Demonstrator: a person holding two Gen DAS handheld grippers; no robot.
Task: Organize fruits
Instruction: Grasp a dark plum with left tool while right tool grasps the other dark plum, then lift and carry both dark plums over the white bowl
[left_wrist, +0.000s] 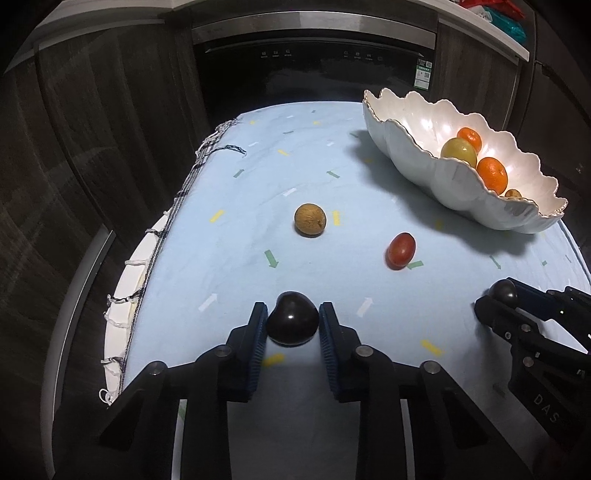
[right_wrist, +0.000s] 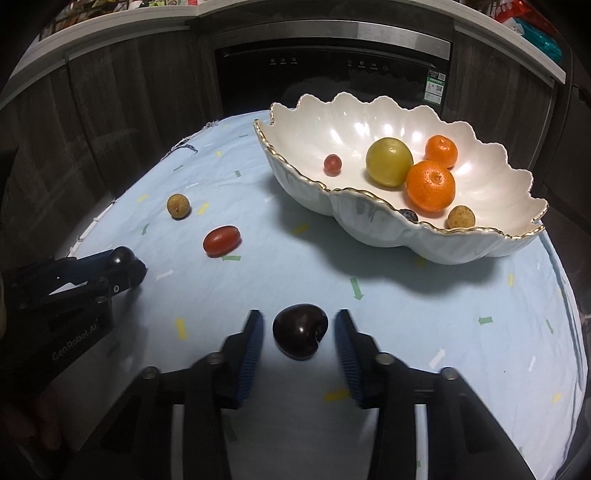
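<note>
A dark cherry (left_wrist: 292, 323) sits between the blue pads of my left gripper (left_wrist: 293, 321), which is shut on it; it shows in the right wrist view (right_wrist: 122, 258) too. My right gripper (right_wrist: 300, 332) is open around a second dark cherry (right_wrist: 301, 330) lying on the cloth, with gaps on both sides; that cherry shows in the left wrist view (left_wrist: 503, 291). A brown longan (left_wrist: 310, 219) and a red grape tomato (left_wrist: 401, 251) lie on the cloth ahead. The white scalloped bowl (right_wrist: 369, 229) holds two oranges, a green fruit, a small red fruit and a longan.
The table has a light blue cloth (left_wrist: 258, 177) with a fringed left edge (left_wrist: 155, 236). A dark oven front (right_wrist: 332, 74) and cabinets stand behind the table.
</note>
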